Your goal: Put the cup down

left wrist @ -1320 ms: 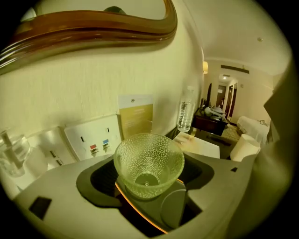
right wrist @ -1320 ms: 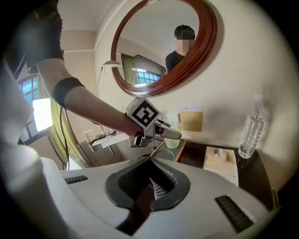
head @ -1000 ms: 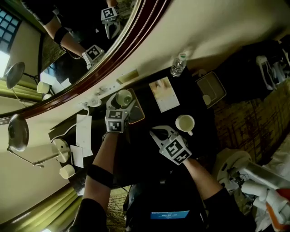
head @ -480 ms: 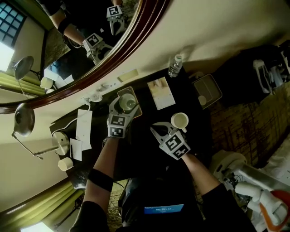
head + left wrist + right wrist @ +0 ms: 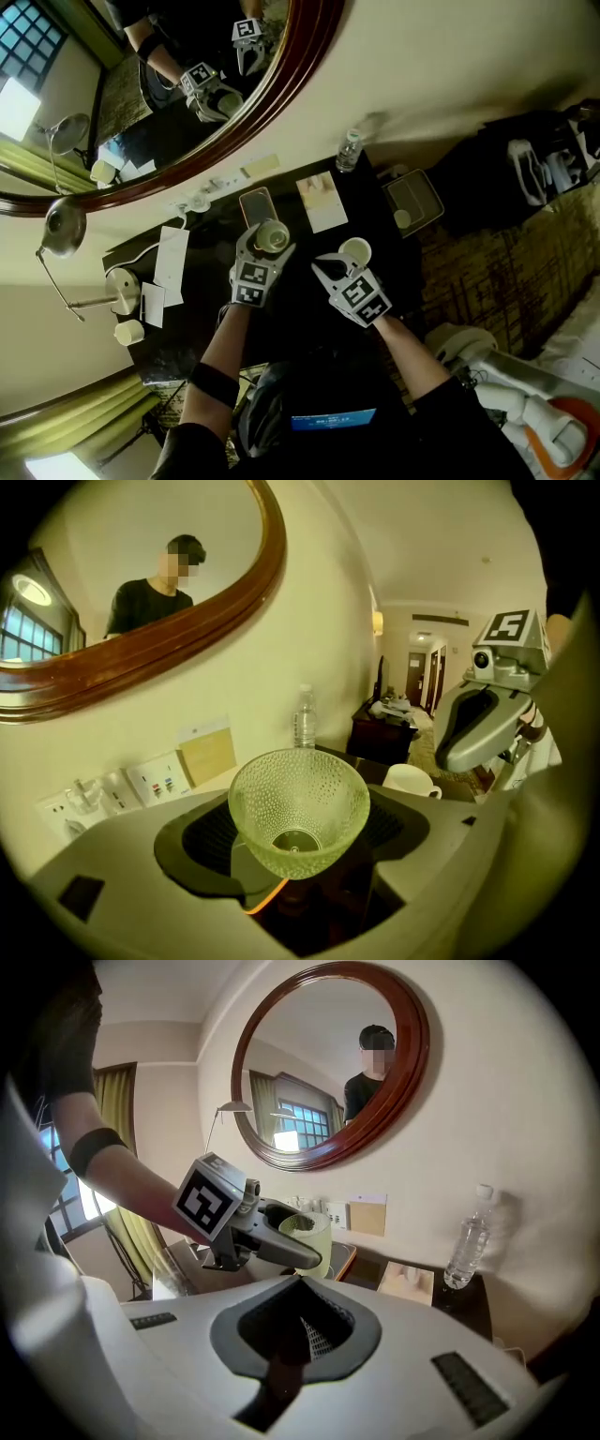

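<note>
left gripper view: my left claw (image 5: pixel 300 834) pinches the cup (image 5: pixel 298 789) upright to set it down; my right claw (image 5: pixel 298 1321) is pressed together.

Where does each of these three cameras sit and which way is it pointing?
Head view: on the person's head, looking steeply down at the dark table; both forearms, left gripper and right gripper show.
Left gripper view: on the left gripper, facing the wall along jaws closed on the glass cup.
Right gripper view: on the right gripper, facing the mirror past its shut jaws; left forearm shows.
Shared: both gripper views show the water bottle.
</note>
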{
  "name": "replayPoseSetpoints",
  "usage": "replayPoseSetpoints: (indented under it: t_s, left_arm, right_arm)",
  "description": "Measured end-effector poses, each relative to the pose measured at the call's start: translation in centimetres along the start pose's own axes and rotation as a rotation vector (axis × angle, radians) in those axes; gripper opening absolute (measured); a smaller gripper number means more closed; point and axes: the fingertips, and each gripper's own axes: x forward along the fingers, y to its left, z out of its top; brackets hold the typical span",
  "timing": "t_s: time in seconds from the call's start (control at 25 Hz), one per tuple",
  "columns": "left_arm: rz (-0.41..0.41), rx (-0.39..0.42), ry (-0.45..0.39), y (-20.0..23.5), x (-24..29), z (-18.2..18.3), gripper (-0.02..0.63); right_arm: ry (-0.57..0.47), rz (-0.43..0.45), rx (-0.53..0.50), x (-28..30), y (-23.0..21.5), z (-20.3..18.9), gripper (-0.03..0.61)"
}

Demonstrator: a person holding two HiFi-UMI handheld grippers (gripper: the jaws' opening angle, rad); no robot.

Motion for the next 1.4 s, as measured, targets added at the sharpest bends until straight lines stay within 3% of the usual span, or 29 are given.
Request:
replayPoseSetpoints:
  t_s: [0.36, 0.6, 1.4]
  left_arm:
    - [-0.038, 0.007, 0.029, -4.5, -1.3, -3.7, 0.380]
    - [-0.032, -0.039, 0.050, -6.8, -2.1, -6.1, 0.380]
    - [-0.023, -0.063, 0.119, -8.1, -0.7, -12.1, 0.383]
  right_arm:
    - [0.007, 0.006, -0.011, -1.8, -0.3, 0.0, 0.011]
    - [0.016, -0.007, -0.041, -2.0, -0.6, -0.5, 0.011]
    - [0.065, -0.026, -0.027, -3.4, 0.2, -1.7, 0.012]
